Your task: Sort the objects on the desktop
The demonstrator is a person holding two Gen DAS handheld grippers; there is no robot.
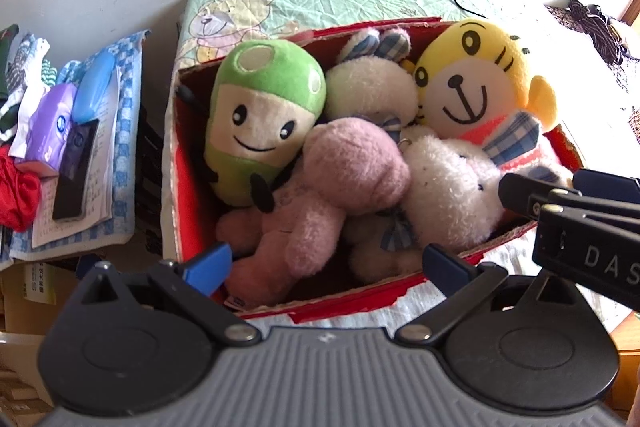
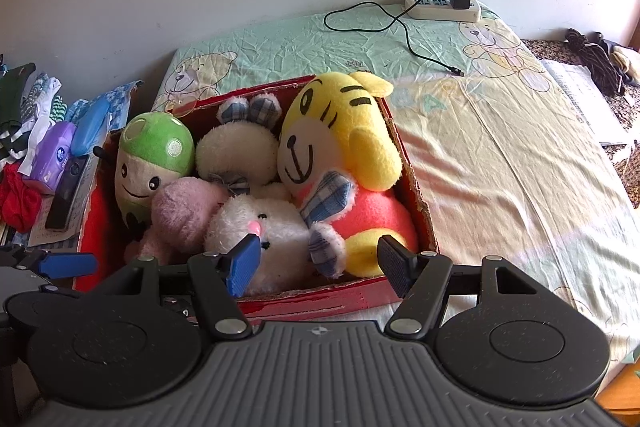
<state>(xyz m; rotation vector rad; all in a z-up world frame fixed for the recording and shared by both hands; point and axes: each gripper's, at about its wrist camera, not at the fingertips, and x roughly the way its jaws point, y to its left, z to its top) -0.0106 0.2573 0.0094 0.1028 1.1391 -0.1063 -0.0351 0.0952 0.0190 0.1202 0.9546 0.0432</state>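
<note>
"DAS", perhaps cut off, on hand-held gripper (image 1: 576,199).

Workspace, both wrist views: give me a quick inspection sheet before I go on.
Surface: bed with a wrinkled green bear-print sheet.
Job's things: red cardboard box packed with a green mushroom plush, a yellow tiger plush, a pink plush and two white rabbit plushes.
Clutter: side pile to the left with a purple tissue pack, a blue case, a dark phone, papers and clothes.
Grippers: left gripper and right gripper both open, empty, at the box's near edge.
Cables: power strip with a black charger, its cord lying loose on the sheet.
Surroundings: plain white wall.
</note>
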